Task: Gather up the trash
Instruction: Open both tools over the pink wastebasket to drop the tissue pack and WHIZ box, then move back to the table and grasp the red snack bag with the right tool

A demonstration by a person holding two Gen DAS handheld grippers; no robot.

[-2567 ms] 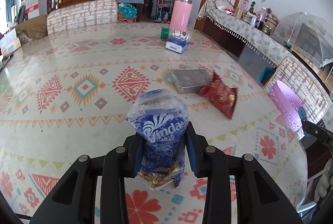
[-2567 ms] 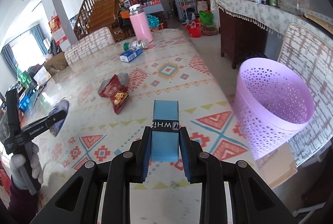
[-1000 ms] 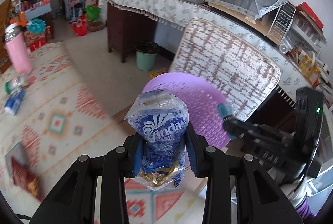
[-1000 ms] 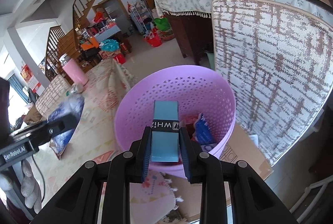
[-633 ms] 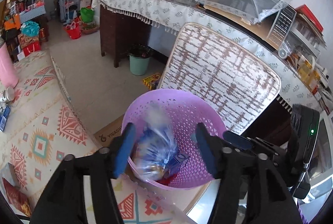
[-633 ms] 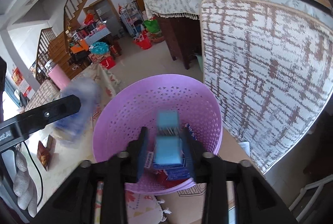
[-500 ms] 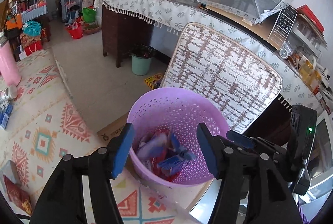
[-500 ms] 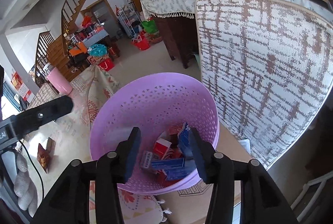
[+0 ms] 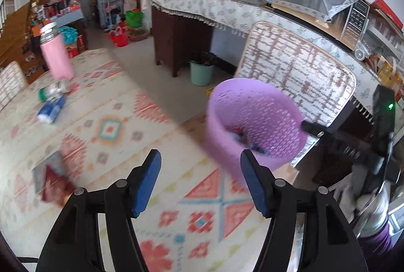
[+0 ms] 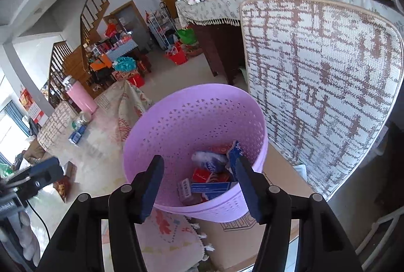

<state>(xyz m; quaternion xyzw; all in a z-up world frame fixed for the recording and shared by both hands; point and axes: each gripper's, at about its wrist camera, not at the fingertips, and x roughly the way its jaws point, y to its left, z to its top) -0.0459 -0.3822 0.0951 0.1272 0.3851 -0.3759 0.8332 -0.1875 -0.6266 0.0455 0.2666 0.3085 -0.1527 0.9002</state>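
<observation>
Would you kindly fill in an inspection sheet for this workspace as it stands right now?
Surface: table under a patterned cloth.
Job's things: purple basket beside the table, holding boxes and wrappers; red packet, tin, blue pack and lying bottle on the table.
Clutter: pink flask stands upright on the table.
Grippers: left hand-held gripper and right hand-held gripper have just been opening; both open, nothing between the jaws.
Cables: a thin black cable hangs below the left hand-held gripper.
Surroundings: woven chair back behind the basket; sideboard with jars; stairs.
</observation>
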